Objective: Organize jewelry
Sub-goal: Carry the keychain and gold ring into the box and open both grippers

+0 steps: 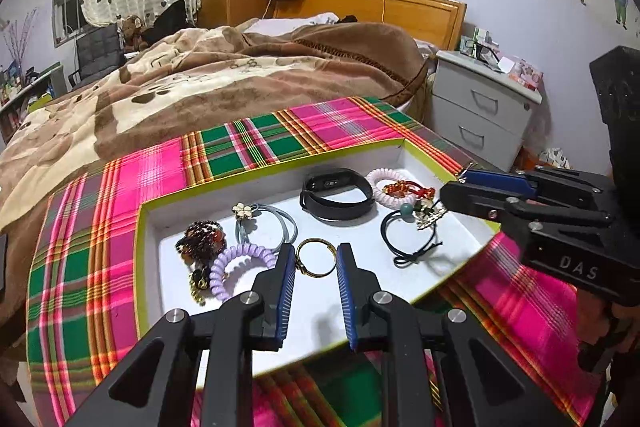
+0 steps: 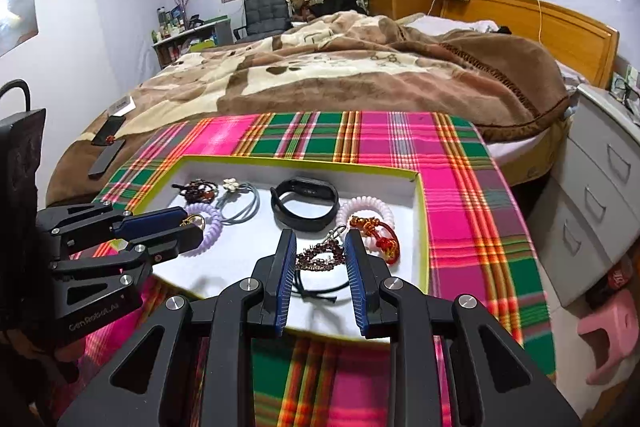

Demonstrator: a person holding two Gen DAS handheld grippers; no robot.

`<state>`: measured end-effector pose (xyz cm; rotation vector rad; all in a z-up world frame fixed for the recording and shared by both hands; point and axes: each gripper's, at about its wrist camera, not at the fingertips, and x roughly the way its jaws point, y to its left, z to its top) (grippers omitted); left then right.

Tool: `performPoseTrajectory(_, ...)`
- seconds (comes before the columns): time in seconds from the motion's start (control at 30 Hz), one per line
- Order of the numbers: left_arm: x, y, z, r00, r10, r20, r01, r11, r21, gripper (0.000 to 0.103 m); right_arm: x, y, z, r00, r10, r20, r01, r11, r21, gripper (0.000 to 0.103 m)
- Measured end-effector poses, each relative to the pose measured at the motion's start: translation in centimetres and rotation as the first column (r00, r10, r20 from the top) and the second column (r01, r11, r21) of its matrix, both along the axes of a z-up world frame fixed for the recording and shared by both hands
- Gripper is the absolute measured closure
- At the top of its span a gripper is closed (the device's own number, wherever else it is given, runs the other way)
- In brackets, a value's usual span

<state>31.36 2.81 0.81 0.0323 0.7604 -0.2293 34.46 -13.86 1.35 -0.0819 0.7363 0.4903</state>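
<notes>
Shallow white tray (image 1: 192, 203) w/ lime rim, sitting on plaid cloth (image 1: 248, 143) by the bed; jewelry spread flat in a single layer inside, pieces mostly apart. Prob. laid out that way so each can be picked singly w/o tangling.

Left gripper (image 1: 316, 259): jaws partway open, nothing clamped. Gold ring (image 1: 316, 258) lying on tray floor right between the blue pads, not touched as far as visible. Lilac coil tie (image 1: 240, 263) just left of the left finger, dark bead cluster (image 1: 202, 237) beyond it. Grey hair tie w/ flower (image 1: 264, 223) ahead-left, black fitness band (image 1: 336, 193) ahead, pink coil tie (image 1: 386, 189) and red-gold knot charm (image 1: 404, 189) ahead-right.

Right gripper (image 2: 320, 251): jaws also partway open, empty. Garnet-coloured bead bracelet (image 2: 320, 257) lying between pads; silver clasp at its far end just past the tips. Black cord hair tie (image 2: 320, 285) under and behind it, close to finger bases. Contact w/ pads: can't tell.

Pose: both tools angled down toward tray, side by side, near edge of tray below them, fingers well over the tray floor. Each visible in the other's cam, tips reaching in from the side. Looks like lining up for a pick each – ring on left, bracelet on right. Ring thin and flat on the floor: likely to slip if pads close too high.
</notes>
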Motion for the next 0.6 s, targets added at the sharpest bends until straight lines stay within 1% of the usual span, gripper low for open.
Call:
performPoseTrajectory(0.27, 2.7, -0.5, -1.8, 0.999, -0.008, -0.051, 0.008, 1.0, 0.008, 0.082, 2.3, 0.4, -2.0, 0.999, 0.001, -0.034, -0.002, 1.0, -0.026, 0.077)
performPoseTrajectory(0.6, 3.6, -0.7, -3.6, 0.994, -0.019, -0.11, 0.02, 1.0, 0.004, 0.082, 1.9, 0.3, -3.4, 0.998, 0.02, -0.066, -0.024, 0.998, -0.056, 0.077)
